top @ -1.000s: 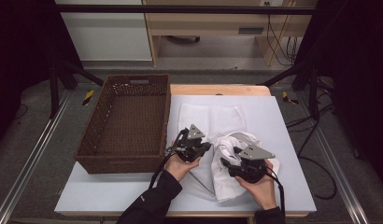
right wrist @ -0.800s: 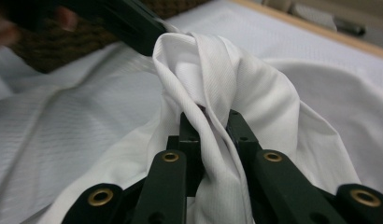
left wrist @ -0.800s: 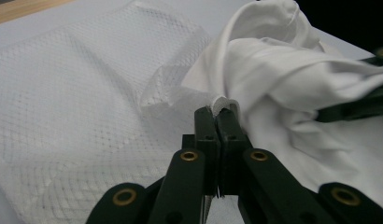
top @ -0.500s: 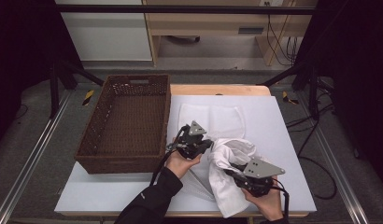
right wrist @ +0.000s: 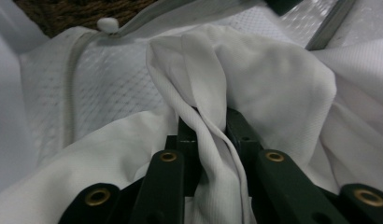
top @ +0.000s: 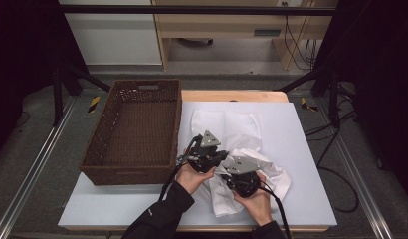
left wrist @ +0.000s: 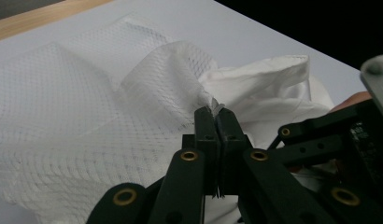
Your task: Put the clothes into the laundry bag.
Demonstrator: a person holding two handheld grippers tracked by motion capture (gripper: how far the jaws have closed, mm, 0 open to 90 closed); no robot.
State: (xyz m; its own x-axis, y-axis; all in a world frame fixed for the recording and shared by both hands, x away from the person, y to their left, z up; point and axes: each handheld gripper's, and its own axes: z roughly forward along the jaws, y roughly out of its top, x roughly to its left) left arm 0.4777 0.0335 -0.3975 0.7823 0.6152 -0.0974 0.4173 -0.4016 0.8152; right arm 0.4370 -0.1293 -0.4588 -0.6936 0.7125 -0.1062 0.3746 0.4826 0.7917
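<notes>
Your right tongs (right wrist: 210,123) have just been closing and now bunch a fold of the white garment (top: 227,129). Left tongs (left wrist: 216,122) pinch its mesh edge; folding can proceed.

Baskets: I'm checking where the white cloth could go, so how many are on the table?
1. The brown wicker basket stands on the table's left side, beside the white cloth. No other basket in sight.

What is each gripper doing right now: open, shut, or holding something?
Left gripper: shut on an edge of the white garment.
Right gripper: jaws have just been closing, now gripping a bunched fold of the same garment.
</notes>
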